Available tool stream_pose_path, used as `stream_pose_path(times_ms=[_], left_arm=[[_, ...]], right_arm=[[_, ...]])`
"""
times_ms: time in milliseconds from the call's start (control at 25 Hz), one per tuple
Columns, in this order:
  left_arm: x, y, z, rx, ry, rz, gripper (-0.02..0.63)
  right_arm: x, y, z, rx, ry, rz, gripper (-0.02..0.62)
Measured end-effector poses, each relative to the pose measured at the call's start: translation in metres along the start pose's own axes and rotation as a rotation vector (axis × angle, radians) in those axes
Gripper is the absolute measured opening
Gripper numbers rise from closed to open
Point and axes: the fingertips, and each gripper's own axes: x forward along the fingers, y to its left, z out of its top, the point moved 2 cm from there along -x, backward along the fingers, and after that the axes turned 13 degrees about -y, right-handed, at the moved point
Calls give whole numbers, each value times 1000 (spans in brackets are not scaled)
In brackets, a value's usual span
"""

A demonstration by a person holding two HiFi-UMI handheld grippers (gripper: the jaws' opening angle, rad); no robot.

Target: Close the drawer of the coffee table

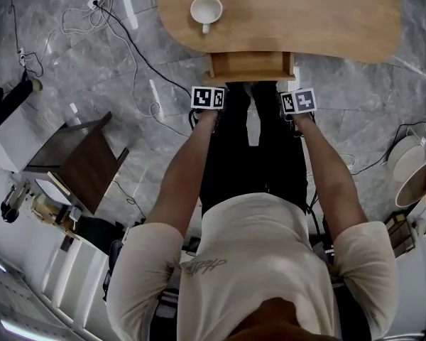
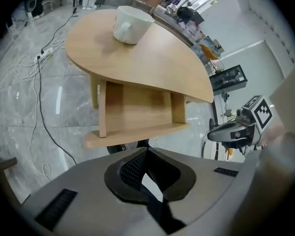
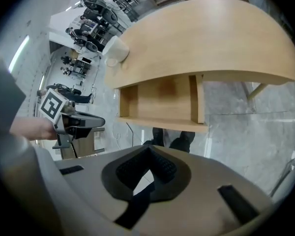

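Observation:
The light wooden coffee table (image 1: 326, 20) stands at the top of the head view, with a white cup (image 1: 206, 10) on it. Its drawer (image 1: 250, 66) sticks out from under the near edge, towards me. My left gripper (image 1: 208, 96) and right gripper (image 1: 298, 101) hover side by side just short of the drawer front, neither touching it. In the left gripper view the drawer (image 2: 137, 112) is ahead, and the left gripper (image 2: 147, 154) is shut and holds nothing. In the right gripper view the drawer (image 3: 162, 104) is ahead, and the right gripper (image 3: 148, 149) is shut too.
A dark wooden side table (image 1: 82, 158) stands on the grey marble floor to my left. Cables (image 1: 128, 41) trail across the floor left of the coffee table. White shelving (image 1: 64, 275) is at the lower left, and round bowls (image 1: 415, 172) are at the right edge.

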Motion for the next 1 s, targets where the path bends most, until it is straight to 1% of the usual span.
stream_pose_path(times_ms=[200, 320, 520, 600, 720, 840, 1000], left_arm=[[29, 15, -1, -10, 25, 0, 5], [45, 25, -7, -8, 61, -6, 5], [74, 35, -25, 22, 137, -31, 5], [84, 36, -33, 13, 146, -36, 5], [96, 43, -45, -17, 151, -15, 5], [110, 54, -48, -31, 151, 6, 5], [122, 54, -59, -47, 157, 5, 5]], right_arm=[[38, -35, 3, -39, 32, -10, -6], [55, -48, 3, -9, 34, -10, -6], [82, -58, -3, 37, 43, 7, -6], [89, -63, -13, 36, 60, 0, -6], [99, -66, -25, 44, 76, -10, -6], [114, -66, -25, 56, 73, -6, -6], [131, -68, -25, 78, 62, 4, -6]])
